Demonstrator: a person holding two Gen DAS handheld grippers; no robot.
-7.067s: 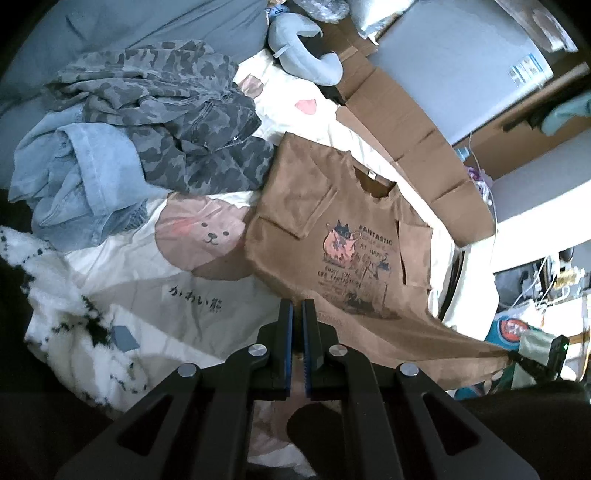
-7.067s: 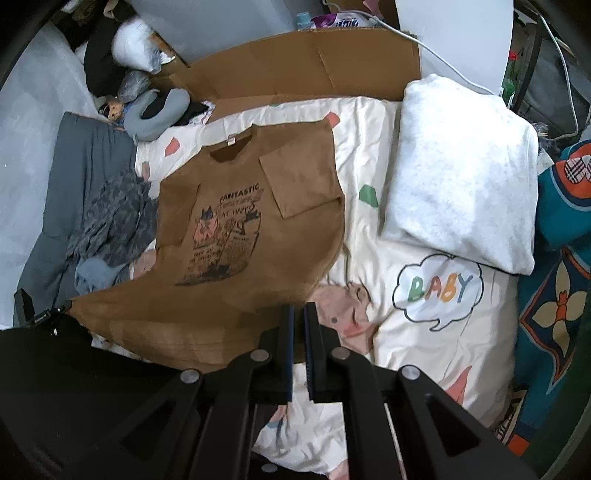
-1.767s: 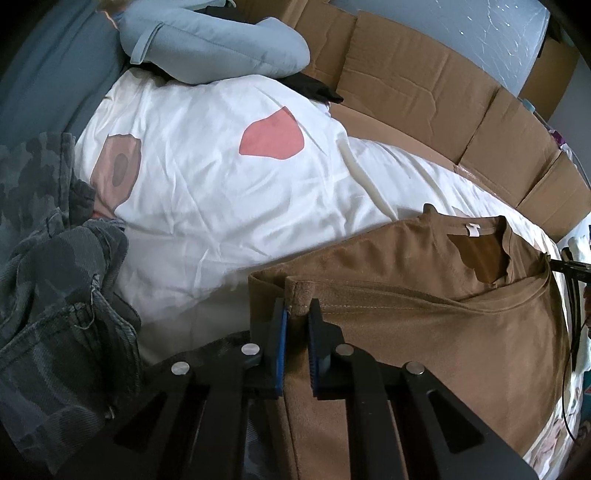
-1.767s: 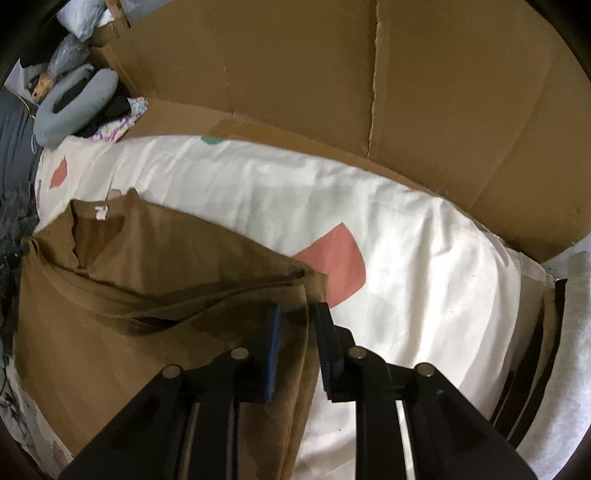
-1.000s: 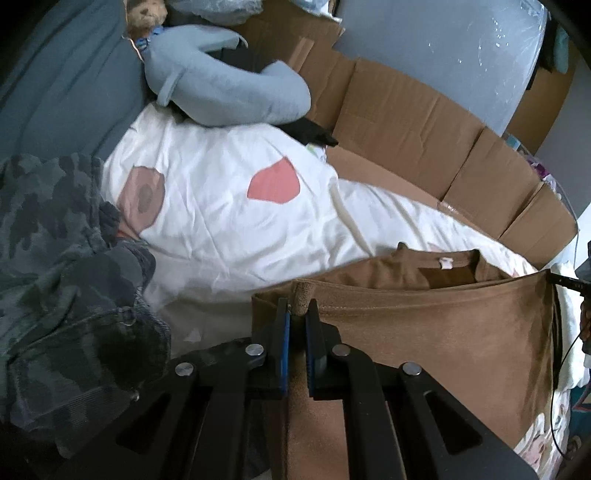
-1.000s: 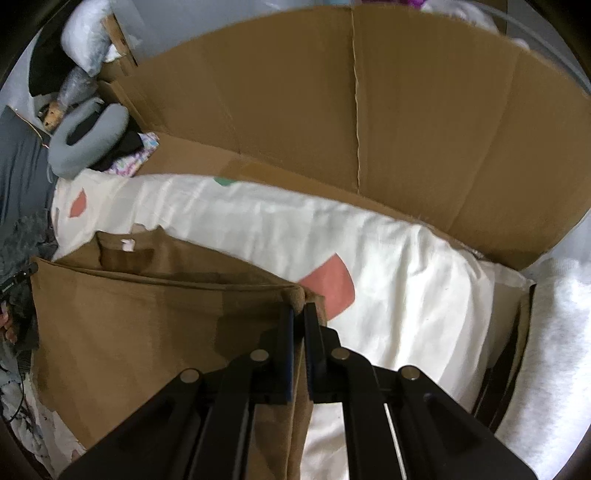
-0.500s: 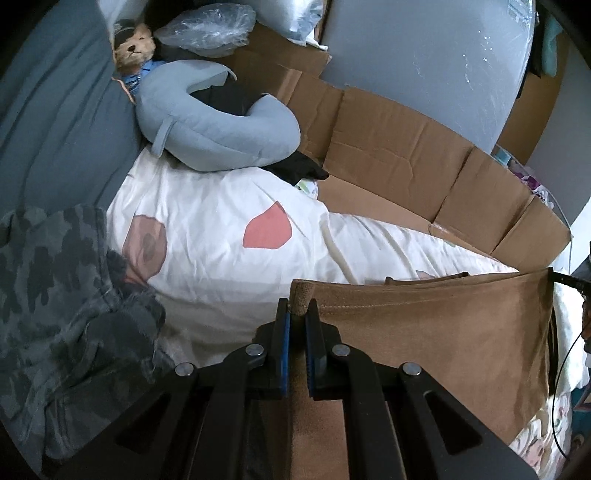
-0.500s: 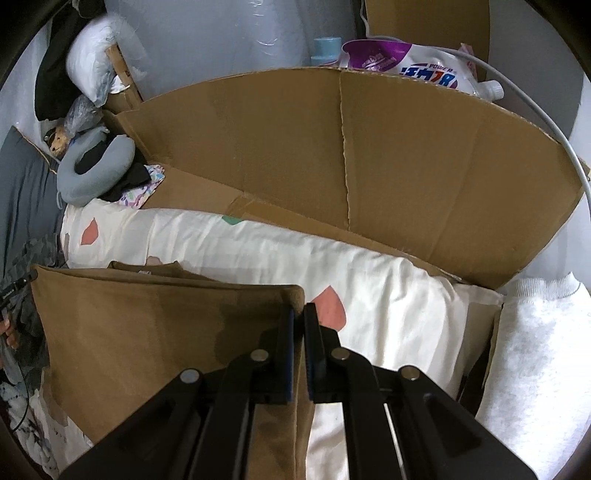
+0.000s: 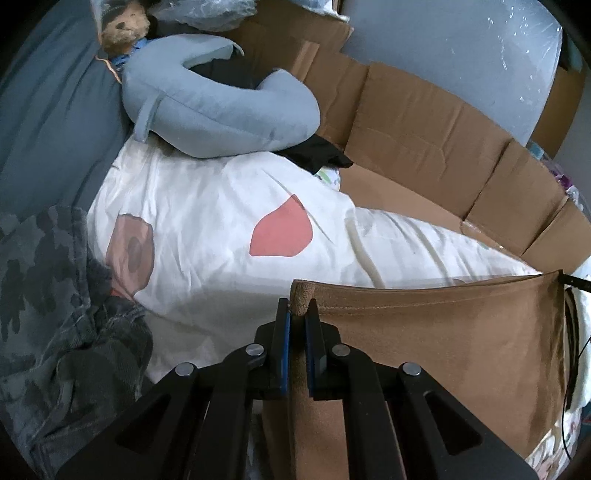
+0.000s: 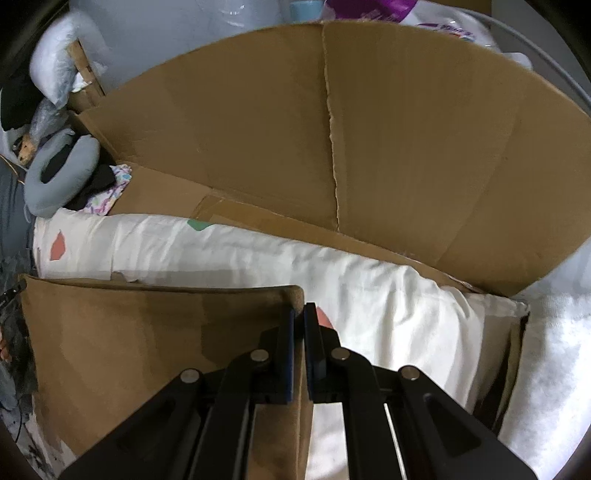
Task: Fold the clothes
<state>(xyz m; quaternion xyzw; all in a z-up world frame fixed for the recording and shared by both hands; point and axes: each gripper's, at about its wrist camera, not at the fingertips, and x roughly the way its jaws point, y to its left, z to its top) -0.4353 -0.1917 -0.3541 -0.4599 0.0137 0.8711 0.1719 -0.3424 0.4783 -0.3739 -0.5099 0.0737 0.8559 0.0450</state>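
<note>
A brown T-shirt (image 9: 436,343) hangs stretched between my two grippers above the white printed bedsheet (image 9: 207,229). My left gripper (image 9: 298,317) is shut on the shirt's left top corner. My right gripper (image 10: 299,314) is shut on the shirt's (image 10: 147,339) right top corner. The top edge runs taut and level from one gripper to the other. The shirt's print and collar are hidden from both views.
A grey-blue neck pillow (image 9: 221,107) and a teddy bear (image 9: 122,26) lie at the bed's head. Flattened cardboard (image 10: 332,136) lines the far side. Camouflage clothes (image 9: 48,295) are piled at the left. A white pillow (image 10: 554,350) lies at the right.
Both grippers have lifted the shirt's upper edge higher off the bed. The collar, seen a second ago, is now hidden behind the raised cloth.
</note>
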